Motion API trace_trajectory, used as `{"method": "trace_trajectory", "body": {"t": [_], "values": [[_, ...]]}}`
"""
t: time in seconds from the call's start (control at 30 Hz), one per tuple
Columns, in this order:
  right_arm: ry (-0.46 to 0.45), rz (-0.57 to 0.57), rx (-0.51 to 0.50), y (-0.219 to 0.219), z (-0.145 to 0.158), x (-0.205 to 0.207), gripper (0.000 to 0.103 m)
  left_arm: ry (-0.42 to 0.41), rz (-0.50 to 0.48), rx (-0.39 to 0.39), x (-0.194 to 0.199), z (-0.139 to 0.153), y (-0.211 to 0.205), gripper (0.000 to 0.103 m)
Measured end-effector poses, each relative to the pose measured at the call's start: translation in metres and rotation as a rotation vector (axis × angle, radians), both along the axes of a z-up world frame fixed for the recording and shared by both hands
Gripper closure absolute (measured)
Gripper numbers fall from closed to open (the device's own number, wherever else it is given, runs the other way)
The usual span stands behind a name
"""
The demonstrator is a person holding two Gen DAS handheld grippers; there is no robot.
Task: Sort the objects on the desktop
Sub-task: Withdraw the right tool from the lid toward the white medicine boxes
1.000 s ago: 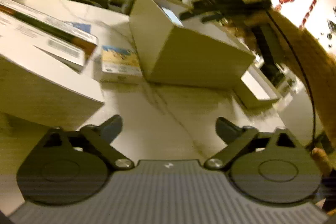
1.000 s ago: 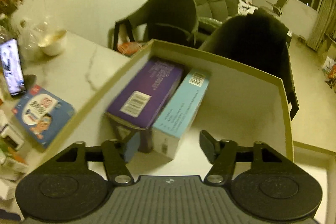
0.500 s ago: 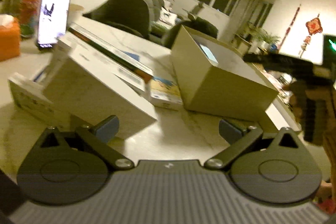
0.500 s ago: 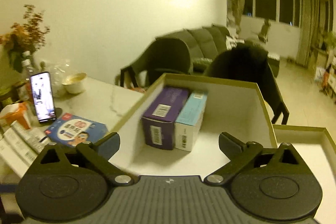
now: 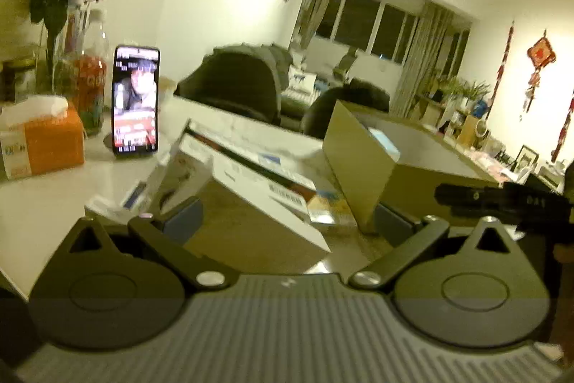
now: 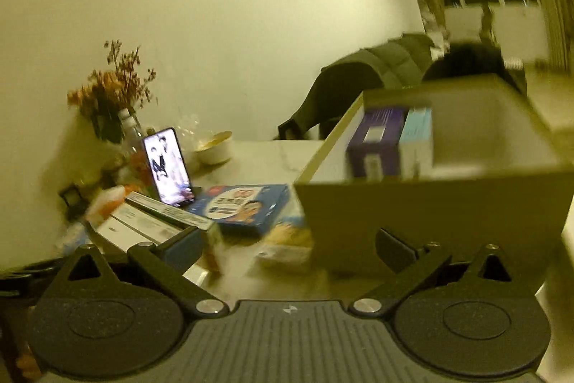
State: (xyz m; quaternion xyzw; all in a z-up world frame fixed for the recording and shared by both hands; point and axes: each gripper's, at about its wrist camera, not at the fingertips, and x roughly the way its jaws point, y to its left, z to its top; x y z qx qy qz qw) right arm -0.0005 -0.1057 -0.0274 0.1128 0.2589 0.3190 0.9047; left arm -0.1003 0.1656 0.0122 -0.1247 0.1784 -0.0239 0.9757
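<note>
- Desktop objects lie left of the open cardboard box: white cartons, then a blue packet beside the box wall, unsorted, judging by their jumble.
- Inside the box, a purple carton and pale blue carton stand together, sorted.
- Left tongs and right tongs gape apart, empty, probably ready for the next pick.

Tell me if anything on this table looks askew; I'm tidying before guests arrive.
Yes. The long white box left of the big open carton lies tilted, propped on other packages rather than flat. The small yellow pack sits wedged against the carton's side. Nothing looks spilled.
</note>
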Motion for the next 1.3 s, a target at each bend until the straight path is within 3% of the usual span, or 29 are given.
{"method": "trace_trajectory", "body": {"t": [0.17, 0.3, 0.5, 0.67, 0.77, 0.87, 1.07, 1.3], "values": [[0.094, 0.028, 0.239, 0.009, -0.027, -0.003, 0.000, -0.063, -0.026, 0.005, 0.000, -0.003, 0.018, 0.000], [0.175, 0.041, 0.365, 0.024, -0.046, -0.005, 0.000, -0.064, -0.020, -0.032, 0.006, -0.011, 0.030, 0.000], [0.234, 0.079, 0.362, 0.058, -0.060, -0.005, 0.000, -0.032, -0.051, -0.079, 0.017, -0.024, 0.039, 0.000], [0.286, 0.108, 0.423, 0.070, -0.071, -0.001, 0.000, -0.024, -0.093, -0.082, 0.019, -0.028, 0.038, 0.000], [0.305, 0.125, 0.471, 0.075, -0.077, 0.001, 0.000, -0.011, -0.112, -0.123, 0.021, -0.034, 0.041, 0.000], [0.333, 0.142, 0.545, 0.072, -0.081, 0.003, 0.000, -0.007, -0.125, -0.126, 0.021, -0.036, 0.039, 0.000], [0.343, 0.124, 0.593, 0.057, -0.081, 0.000, 0.000, 0.011, -0.149, -0.155, 0.026, -0.037, 0.034, 0.000], [0.308, 0.075, 0.583, 0.032, -0.073, -0.010, 0.000, 0.042, -0.204, -0.187, 0.035, -0.045, 0.013, 0.000]]}}
